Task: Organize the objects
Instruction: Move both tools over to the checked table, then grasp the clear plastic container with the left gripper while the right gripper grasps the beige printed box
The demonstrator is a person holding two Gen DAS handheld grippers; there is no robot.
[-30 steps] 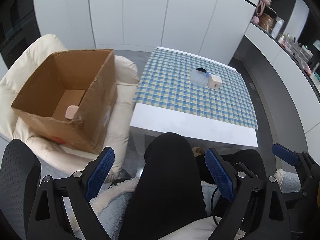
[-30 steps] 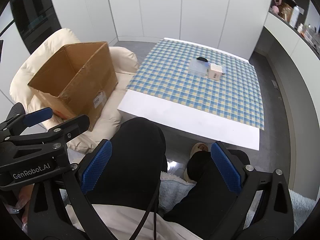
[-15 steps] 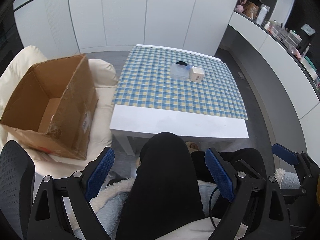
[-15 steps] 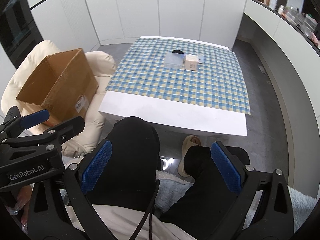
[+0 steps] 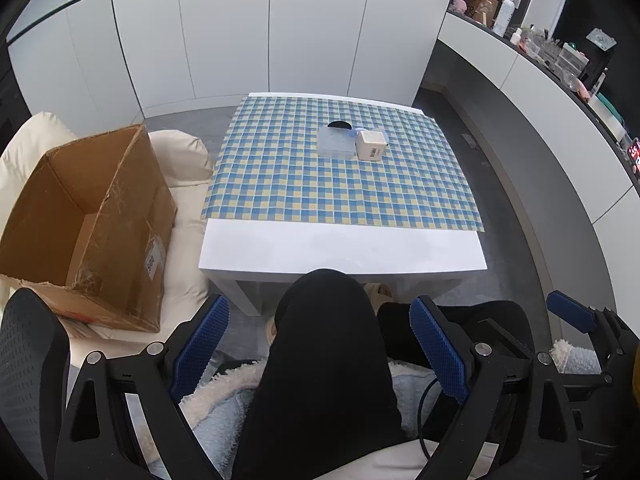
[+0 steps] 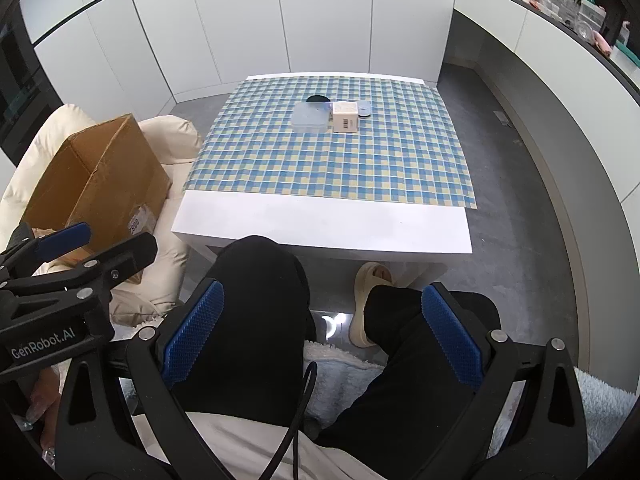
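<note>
- A brown cardboard box [image 5: 86,220] sits open-topped on a cream cushioned seat [image 5: 188,168], just left of the low white surface [image 5: 340,246]. Only part of its inside shows from the left wrist view, bare cardboard walls; its floor is hidden behind the near wall, so what it holds cannot be told.
- On the checked blue-and-yellow cloth [image 5: 340,184] that covers most of the surface, toward the far side, lies a clear lidded plastic container [image 5: 337,143]; its contents cannot be made out.
- Touching its right side stands a small cream cube-shaped box [image 5: 371,145] with a barcode label on its near face.
- A dark round thing [image 6: 318,99] sits just behind the clear container, partly hidden by it; what it is cannot be told. A small bluish round item [image 6: 364,108] peeks out behind the cube, mostly covered.
- The left gripper [image 5: 320,354] hangs over the person's lap, its blue-padded fingers [image 5: 200,350] set wide apart with nothing gripped; a black-trousered knee [image 5: 324,320] shows between them.
- The right gripper [image 6: 320,338] is likewise spread wide and empty, well short of the surface, above the legs and a beige slipper [image 6: 366,304].
- A shelf [image 5: 560,52] at the upper right carries bottles and jars too small to identify.
</note>
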